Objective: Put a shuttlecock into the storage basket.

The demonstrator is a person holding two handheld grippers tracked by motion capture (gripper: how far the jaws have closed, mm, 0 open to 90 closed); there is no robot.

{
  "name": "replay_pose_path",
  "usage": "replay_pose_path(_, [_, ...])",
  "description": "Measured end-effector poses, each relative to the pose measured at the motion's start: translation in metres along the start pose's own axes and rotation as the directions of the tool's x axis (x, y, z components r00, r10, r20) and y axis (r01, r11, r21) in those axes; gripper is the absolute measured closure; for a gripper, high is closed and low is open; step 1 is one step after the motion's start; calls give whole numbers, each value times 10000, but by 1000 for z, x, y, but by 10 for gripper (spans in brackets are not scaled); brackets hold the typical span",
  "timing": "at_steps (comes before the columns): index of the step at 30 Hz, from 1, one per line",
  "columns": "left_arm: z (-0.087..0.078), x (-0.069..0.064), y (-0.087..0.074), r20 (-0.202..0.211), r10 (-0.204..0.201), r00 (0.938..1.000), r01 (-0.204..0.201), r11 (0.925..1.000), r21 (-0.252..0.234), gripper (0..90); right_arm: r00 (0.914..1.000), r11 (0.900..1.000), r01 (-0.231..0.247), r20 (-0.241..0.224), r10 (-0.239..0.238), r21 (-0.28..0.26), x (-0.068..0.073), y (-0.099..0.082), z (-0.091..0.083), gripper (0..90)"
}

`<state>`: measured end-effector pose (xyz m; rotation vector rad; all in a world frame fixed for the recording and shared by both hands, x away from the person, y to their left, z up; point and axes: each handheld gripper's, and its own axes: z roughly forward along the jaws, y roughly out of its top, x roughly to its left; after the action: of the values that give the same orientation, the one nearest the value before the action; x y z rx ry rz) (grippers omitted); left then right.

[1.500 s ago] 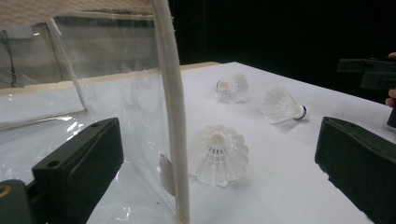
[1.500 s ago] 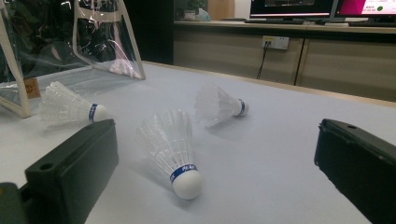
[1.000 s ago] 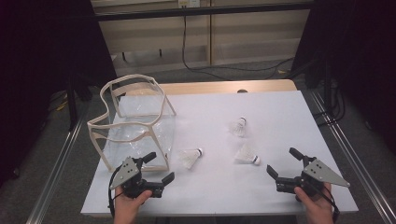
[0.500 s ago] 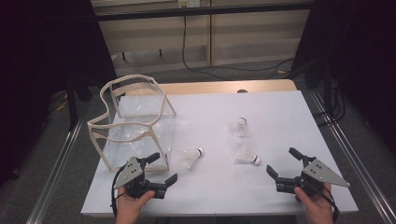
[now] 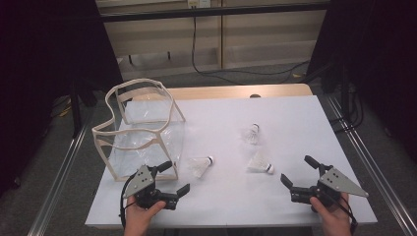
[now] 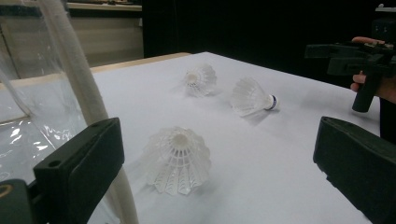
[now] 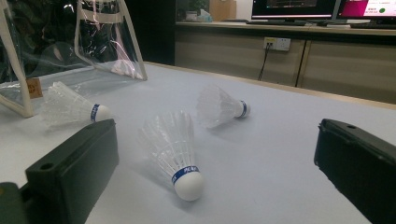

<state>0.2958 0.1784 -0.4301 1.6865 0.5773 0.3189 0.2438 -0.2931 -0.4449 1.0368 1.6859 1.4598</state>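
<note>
Three shuttlecocks lie on the white table (image 5: 221,211). The nearest shuttlecock (image 5: 200,166) rests on its side just at one o'clock from the left gripper (image 5: 173,178), whose jaws are spread wide with nothing between them. A second shuttlecock (image 5: 260,163) lies at ten o'clock from the right gripper (image 5: 298,171), jaws also spread and bare. The third shuttlecock (image 5: 252,133) sits at twelve o'clock of the second. The clear bag (image 5: 140,129) stands beside the left gripper, at eleven o'clock.
</note>
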Motion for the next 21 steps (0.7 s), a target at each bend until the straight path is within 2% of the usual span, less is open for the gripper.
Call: replay_pose_path(21, [14, -7, 1, 470, 2, 9989, -17, 9995, 330, 21, 10000, 10000, 19, -13, -19, 5, 0, 0, 0, 0])
